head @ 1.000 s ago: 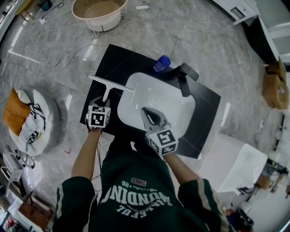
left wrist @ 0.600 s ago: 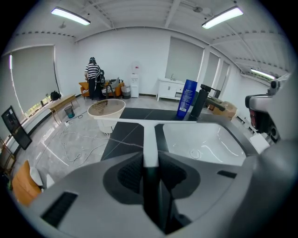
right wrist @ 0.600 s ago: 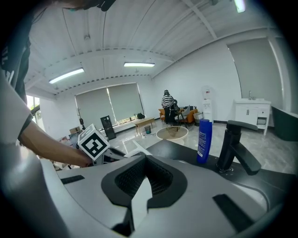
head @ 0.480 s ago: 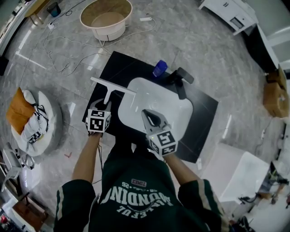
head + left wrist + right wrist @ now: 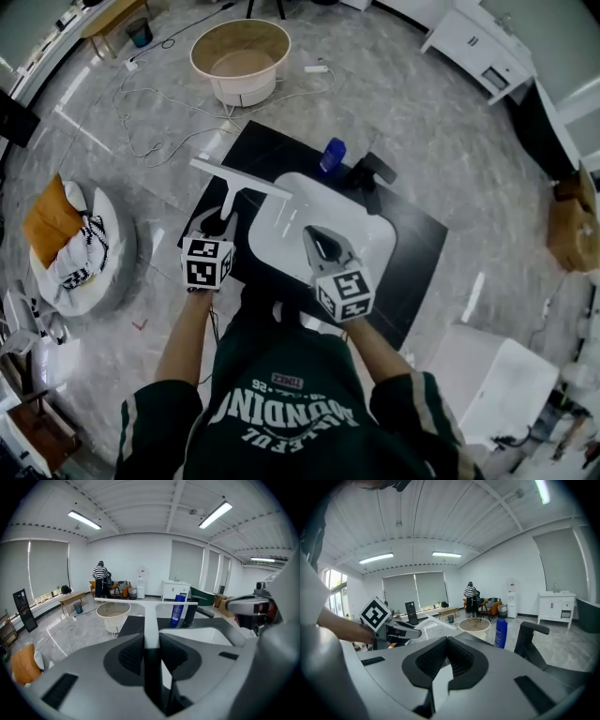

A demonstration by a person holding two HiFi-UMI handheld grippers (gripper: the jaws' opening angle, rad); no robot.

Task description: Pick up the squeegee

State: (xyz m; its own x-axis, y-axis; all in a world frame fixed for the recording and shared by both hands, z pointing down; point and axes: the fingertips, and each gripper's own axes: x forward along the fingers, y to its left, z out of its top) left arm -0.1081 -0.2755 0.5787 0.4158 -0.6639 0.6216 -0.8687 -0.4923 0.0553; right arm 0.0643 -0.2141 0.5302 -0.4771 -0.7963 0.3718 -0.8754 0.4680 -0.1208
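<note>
at ten o'clock of the white sink [image 5: 370, 234]: squeegee [image 5: 240, 178], handle clamped by left gripper [image 5: 225, 218] so the blade stays free above the black countertop [image 5: 422, 246]; right gripper [image 5: 316, 236] closed, empty, spare.

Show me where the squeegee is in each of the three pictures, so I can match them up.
Head view: squeegee left of centre, in the upper half.
Left gripper view: dead centre, handle upright, blade level above it.
Right gripper view: left of centre, small and slanted.
Shared landmark: blue bottle.
</note>
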